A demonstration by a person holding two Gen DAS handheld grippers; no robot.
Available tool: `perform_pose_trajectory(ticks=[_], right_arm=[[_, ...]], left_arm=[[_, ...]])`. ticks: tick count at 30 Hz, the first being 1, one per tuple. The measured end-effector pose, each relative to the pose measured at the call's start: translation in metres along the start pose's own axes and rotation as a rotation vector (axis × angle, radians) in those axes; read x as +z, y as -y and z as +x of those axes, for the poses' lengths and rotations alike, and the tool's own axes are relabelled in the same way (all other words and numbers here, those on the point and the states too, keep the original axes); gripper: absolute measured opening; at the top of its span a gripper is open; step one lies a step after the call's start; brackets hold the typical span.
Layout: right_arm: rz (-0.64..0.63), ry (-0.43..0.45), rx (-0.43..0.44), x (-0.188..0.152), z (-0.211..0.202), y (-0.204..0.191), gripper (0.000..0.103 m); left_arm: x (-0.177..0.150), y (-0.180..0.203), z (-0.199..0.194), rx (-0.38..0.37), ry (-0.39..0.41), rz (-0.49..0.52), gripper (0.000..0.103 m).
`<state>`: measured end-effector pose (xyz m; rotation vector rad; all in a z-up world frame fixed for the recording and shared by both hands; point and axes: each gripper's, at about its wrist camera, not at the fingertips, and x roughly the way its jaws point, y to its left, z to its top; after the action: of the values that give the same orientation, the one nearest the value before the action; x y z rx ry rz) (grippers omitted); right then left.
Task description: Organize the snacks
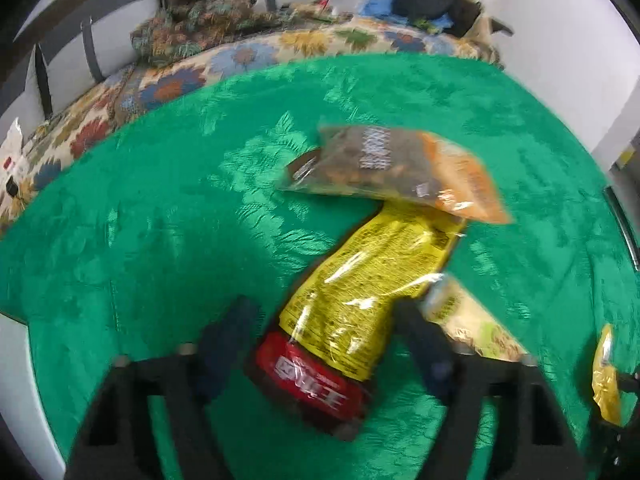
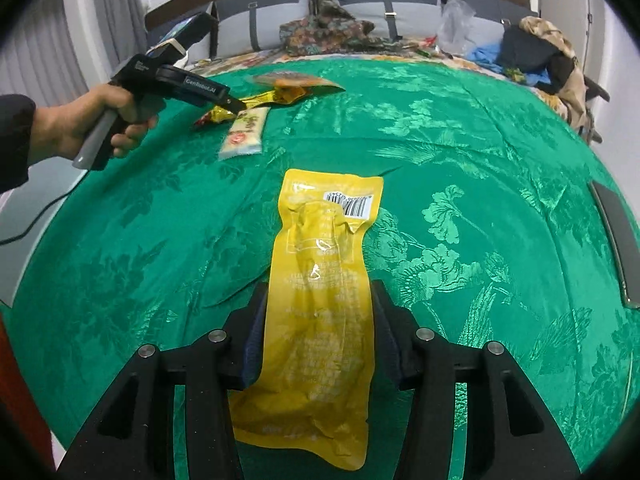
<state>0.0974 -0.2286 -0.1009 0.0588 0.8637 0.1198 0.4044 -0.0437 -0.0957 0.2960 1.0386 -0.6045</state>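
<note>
- Green brocade cloth [image 2: 460,128] covers the bed, shiny with a woven flower pattern, and the snacks lie scattered on it.
- The right gripper [image 2: 318,334] is clamped on a long yellow pouch [image 2: 320,300]; its barcode end lies on the cloth ahead of the fingers, and the other end hangs back under the tool.
- Over on the left, the left gripper [image 1: 320,344] hovers with its fingers spread wide, holding nothing.
- Between those spread fingers sits a yellow-and-red packet [image 1: 352,308], lying on the cloth.
- Its far end is tucked under an orange-and-dark bag [image 1: 396,168].
- Just beside the left tool's right finger lies a pale cream packet [image 1: 476,320].
- From the right wrist camera, the left hand [image 2: 92,120] grips the tool's handle, its tip over that same cluster.
- Beyond the cloth, a floral bedspread [image 1: 256,56] carries heaped clothes.
</note>
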Motion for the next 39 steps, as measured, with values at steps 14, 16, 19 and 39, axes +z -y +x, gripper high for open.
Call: perform_pose_trajectory(ticks=[14,16,19,39], right_arm=[[-0.020,-0.005,-0.027,0.001,0.004,-0.003,0.052],[-0.023,-0.006,-0.032,0.001,0.004,-0.003,0.052],[-0.030,-0.007,-0.040,0.001,0.005,-0.005,0.052],[-0.039,-0.008,-0.053,0.001,0.006,-0.007,0.052]], left_arm=[[-0.146,0.026,-0.084,0.096,-0.031,-0.254,0.044],[-0.177,0.036,-0.100,0.099,-0.047,-0.298,0.046],[-0.208,0.052,-0.115,0.092,-0.067,-0.302,0.049],[-0.208,0.080,-0.105,0.221,-0.041,-0.136,0.095]])
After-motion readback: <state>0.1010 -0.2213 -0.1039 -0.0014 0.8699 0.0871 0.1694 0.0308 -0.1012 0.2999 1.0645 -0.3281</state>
